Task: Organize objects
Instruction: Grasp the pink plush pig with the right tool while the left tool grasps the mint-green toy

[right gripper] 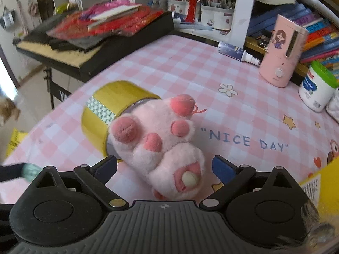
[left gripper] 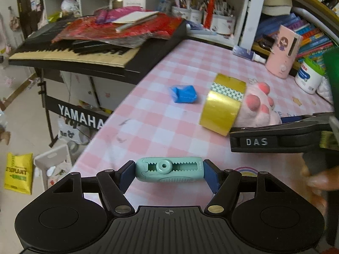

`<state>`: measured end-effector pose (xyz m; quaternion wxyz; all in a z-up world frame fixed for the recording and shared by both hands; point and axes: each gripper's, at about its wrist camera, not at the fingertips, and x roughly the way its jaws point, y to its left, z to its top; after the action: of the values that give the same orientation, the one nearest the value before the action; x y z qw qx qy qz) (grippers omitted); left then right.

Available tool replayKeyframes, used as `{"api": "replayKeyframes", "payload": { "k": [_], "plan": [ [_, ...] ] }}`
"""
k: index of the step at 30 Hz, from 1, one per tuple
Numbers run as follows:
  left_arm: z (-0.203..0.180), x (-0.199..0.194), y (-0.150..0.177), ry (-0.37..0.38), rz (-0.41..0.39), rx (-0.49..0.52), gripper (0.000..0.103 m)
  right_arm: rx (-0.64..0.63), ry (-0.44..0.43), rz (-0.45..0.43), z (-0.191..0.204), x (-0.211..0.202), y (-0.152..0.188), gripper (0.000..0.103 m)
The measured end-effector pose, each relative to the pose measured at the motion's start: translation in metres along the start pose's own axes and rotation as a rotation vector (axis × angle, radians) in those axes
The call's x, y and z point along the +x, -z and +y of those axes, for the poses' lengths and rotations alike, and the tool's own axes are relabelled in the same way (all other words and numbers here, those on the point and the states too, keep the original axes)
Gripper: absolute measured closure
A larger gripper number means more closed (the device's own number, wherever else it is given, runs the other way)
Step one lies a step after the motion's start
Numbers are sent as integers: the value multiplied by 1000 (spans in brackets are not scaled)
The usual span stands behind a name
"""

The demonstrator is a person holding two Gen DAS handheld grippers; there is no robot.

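The left gripper (left gripper: 169, 172) has its jaws clamped on a mint-green plastic correction-tape dispenser (left gripper: 169, 170) above the pink checked table (left gripper: 161, 124). The right gripper (right gripper: 164, 166) – jaws apart – flanks a pink plush paw toy (right gripper: 161, 139) touching a yellow tape roll (right gripper: 101, 110); a crumpled blue wrapper (left gripper: 183, 94) lies farther left.

A black Yamaha keyboard (left gripper: 70, 55) piled with red papers (left gripper: 118, 29) fills the upper left, while a pink humidifier (right gripper: 282, 50), white tub (right gripper: 317, 86) and books (right gripper: 317, 31) stand upper right

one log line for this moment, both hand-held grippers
left hand-held gripper: shut on teal correction tape | right hand-held gripper: open, around plush paw | yellow tape roll: touching paw
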<state>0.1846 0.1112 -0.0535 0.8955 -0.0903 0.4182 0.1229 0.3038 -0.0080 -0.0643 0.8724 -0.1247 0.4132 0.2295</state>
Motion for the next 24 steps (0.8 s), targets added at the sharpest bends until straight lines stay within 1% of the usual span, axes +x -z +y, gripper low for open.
{"api": "replayKeyframes", "payload": {
  "k": [2,3,5,6,8,12,14,15,19,21,23,24],
  "plan": [
    [5,-5,2,-2,-9,-11,34,-24,27,9,3,8,-1,12],
    [7,-7,2,-3,-11,-14,34,-34,30,10,4,11,-1,21],
    [10,-10,4,-4,-15,-17,34,-52,23,9,6,14,0,32],
    [11,-12,4,-4,-18,-18,34,-58,32,8,7,14,0,36],
    [14,-17,5,1,-29,-22,34,-55,25,3,6,10,2,40],
    [16,-26,7,21,-55,-17,34,36,-26,30,-3,-5,7,42],
    [15,-31,8,38,-65,-9,34,71,-29,34,-8,-18,13,43],
    [14,-34,9,46,-72,-2,34,87,-29,34,-9,-23,16,45],
    [12,-46,14,77,-99,16,34,161,-30,33,-16,-49,32,46],
    [12,-51,17,91,-110,21,34,176,-27,25,-15,-61,40,47],
    [13,-57,19,106,-122,27,34,189,-33,14,-12,-73,48,51],
    [13,-61,21,114,-131,32,34,199,-39,10,-12,-78,51,51]
  ]
}}
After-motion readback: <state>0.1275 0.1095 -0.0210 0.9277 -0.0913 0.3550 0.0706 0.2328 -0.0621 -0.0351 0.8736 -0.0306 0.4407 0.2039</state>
